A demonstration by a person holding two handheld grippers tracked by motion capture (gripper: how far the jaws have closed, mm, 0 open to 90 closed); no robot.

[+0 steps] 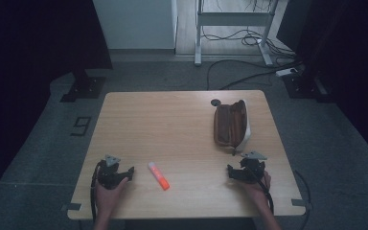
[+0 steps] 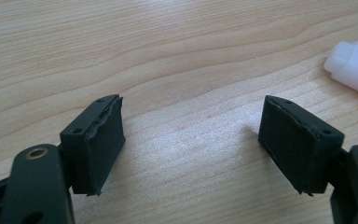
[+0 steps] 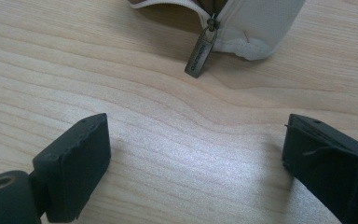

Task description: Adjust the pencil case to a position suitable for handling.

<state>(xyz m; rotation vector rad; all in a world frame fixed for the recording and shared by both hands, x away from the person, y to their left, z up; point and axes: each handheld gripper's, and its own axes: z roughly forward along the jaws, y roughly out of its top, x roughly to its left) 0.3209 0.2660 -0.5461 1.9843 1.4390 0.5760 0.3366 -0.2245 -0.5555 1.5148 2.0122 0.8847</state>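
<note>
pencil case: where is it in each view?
High view: pencil case lies open on the right half of the table, ahead of the right gripper.
Left gripper view: not in it.
Right gripper view: its white end and zipper pull at top centre.
Shared landmark: the wooden tabletop.

Right gripper [image 3: 196,154]: both black jaws rise from the lower corners of the frame, set wide apart, with bare desk [image 3: 121,70] between them. At the top centre lies the white end of a pencil case [image 3: 261,28]. Its metal zip pull [image 3: 199,55] hangs down onto the wood, well clear of both jaws.
</note>
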